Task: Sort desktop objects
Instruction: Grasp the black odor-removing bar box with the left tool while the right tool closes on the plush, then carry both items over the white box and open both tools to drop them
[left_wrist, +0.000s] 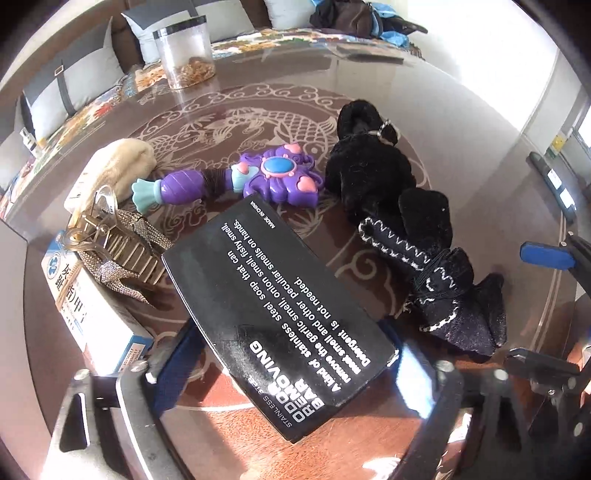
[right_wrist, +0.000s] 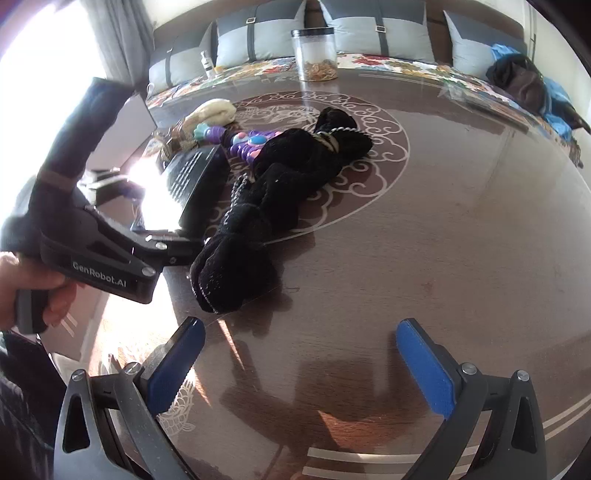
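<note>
The black box (left_wrist: 280, 314) lies between the left gripper's (left_wrist: 295, 373) pads, jaws wide, grip uncertain; it looks light, stiff and slick, best pinched across its long sides. At its one o'clock lies a soft plush (left_wrist: 399, 229); the right gripper (right_wrist: 301, 365) gapes empty over the table (right_wrist: 461, 229).

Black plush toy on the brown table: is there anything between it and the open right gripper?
Nothing visible. Only bare, glossy brown table lies between the right gripper and the near end of the black plush toy.
</note>
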